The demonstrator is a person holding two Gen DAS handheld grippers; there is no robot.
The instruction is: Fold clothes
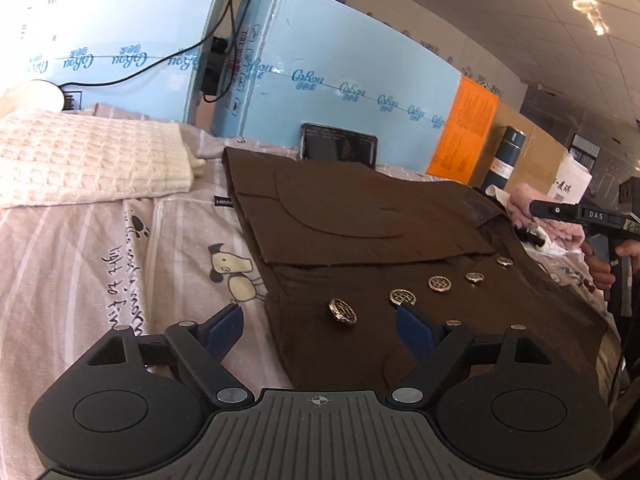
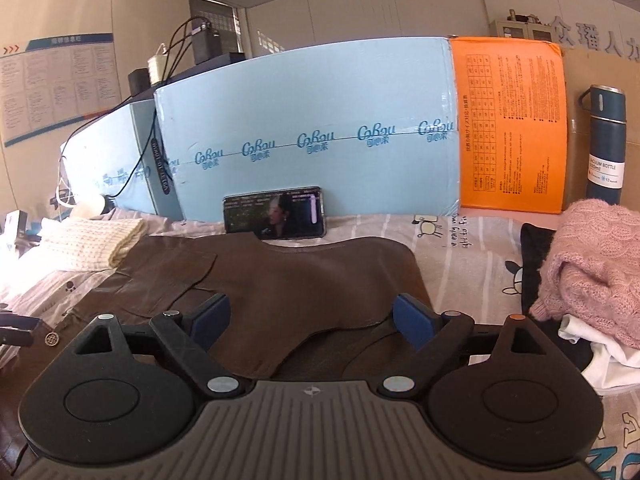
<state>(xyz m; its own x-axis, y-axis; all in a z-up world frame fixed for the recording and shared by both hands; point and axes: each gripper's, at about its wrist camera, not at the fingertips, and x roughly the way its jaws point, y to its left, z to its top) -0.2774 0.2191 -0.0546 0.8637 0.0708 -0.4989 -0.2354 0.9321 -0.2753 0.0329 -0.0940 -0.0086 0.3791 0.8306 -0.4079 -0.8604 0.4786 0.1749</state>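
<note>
A brown garment [image 1: 360, 216] with several round metal buttons [image 1: 342, 311] lies folded on the striped pink bedsheet [image 1: 120, 264]. One panel is folded over its upper half. My left gripper [image 1: 318, 320] hangs open over the garment's near left edge, with one blue pad above the sheet and the other above the cloth, gripping nothing. In the right wrist view my right gripper [image 2: 311, 308] is open above the same brown garment [image 2: 288, 276], with nothing between its pads. A hand holds that right gripper [image 1: 560, 211] at the garment's far right side.
A folded cream knit [image 1: 88, 160] lies to the left of the garment. A pink knit sweater [image 2: 596, 268] and white cloth [image 2: 608, 360] are piled to the right. A phone [image 2: 274, 212] leans on blue foam boards [image 2: 320, 120] behind, beside an orange sheet [image 2: 512, 128] and a dark bottle [image 2: 606, 144].
</note>
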